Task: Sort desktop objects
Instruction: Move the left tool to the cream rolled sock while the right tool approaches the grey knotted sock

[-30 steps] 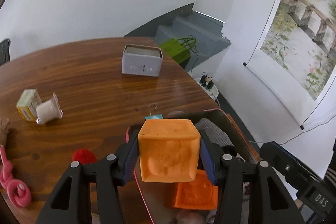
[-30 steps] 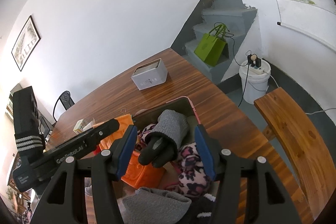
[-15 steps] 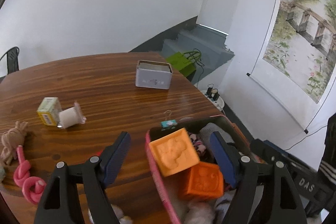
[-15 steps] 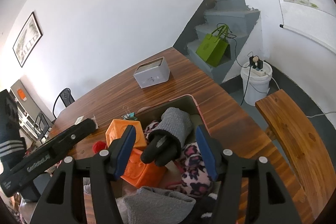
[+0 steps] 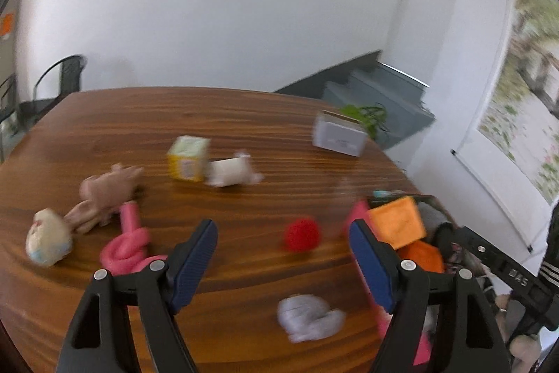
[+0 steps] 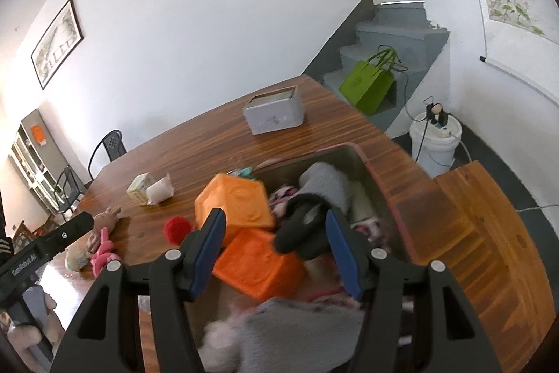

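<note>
Claws first: the left claw [image 5: 283, 254] has its jaws wide apart with nothing between them, hanging over the wooden bench [image 5: 209, 124], and the red ball [image 5: 302, 234] sits on the wood right in the gap, a bit blurry. Right claw [image 6: 276, 240] is also spread apart and gripping nothing, parked over the pink bin [image 6: 380, 177]. Inside the bin there's two orange blocks, one block [image 6: 234, 203] leaning on top of the other block [image 6: 258, 263], plus a grey sock [image 6: 325, 184], a black glove [image 6: 300, 235] between the blue pads, and some pink patterned fabric [image 6: 370, 229]. Out on the bench: a yellow box [image 5: 187, 158] touching a tipped white cup [image 5: 230, 173], a brown plush [image 5: 108, 194] just beside a knotted pink rope [image 5: 127, 243], a pale doll head [image 5: 47, 236] near that, and a grey sock bundle [image 5: 309, 320] close to the left claw. Grey tin [image 6: 274, 115] sits well apart at the far end, green bag [image 6: 370, 83] on the stairs behind it
</note>
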